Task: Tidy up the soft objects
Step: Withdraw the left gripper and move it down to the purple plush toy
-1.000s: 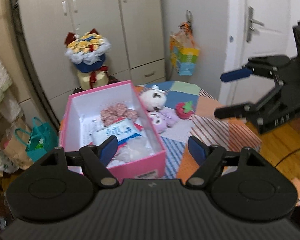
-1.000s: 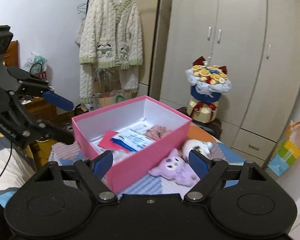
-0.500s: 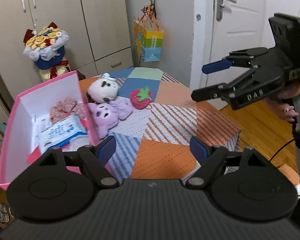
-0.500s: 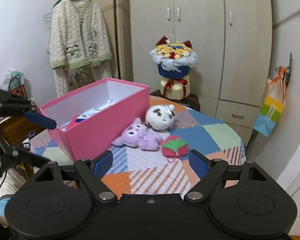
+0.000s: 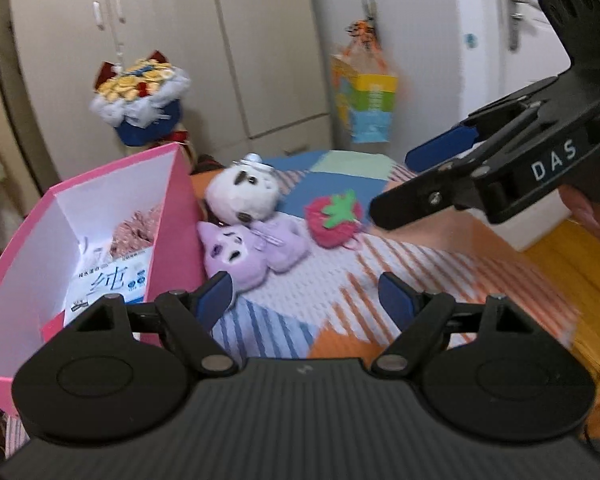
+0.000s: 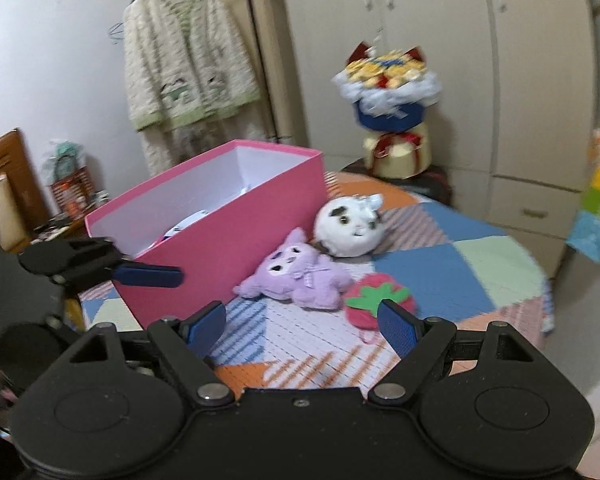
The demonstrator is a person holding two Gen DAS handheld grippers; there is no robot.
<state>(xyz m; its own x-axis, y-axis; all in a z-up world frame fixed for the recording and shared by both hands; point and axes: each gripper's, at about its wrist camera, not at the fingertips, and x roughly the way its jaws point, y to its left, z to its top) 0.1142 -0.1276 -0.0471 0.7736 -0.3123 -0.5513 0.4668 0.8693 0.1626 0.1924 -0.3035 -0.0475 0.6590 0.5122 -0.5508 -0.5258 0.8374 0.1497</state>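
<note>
Bedroom setting, pale wardrobe doors behind, and a patchwork-covered surface [image 6: 452, 276] carrying the whole lineup: a pink box [image 6: 235, 236] on one side and three plush toys lying loose just beside its wall. Nearest the box, the purple plush [image 6: 300, 276] lies touching the white round plush [image 6: 350, 230], and the strawberry plush [image 6: 376, 300] sits close by, toward the open side of the surface. Both claws are in play and both stand apart with nothing between the pads: the left claw [image 5: 306, 300] hangs over the striped cloth short of the purple toy, the right claw [image 6: 304, 326] hovers low with the strawberry just past its right fingertip. These toys look light and squashy (they should give under the pads rather than slip), so I'd judge a pinch across the fat middle of the body is the safe hold, not an ear or a hanging loop. Reading matter: "DAS" in white letters on the right claw's arm, and a blue-and-white packet [image 5: 107, 284] inside the box shows a large "纯", the smaller print too blurred to read
</note>
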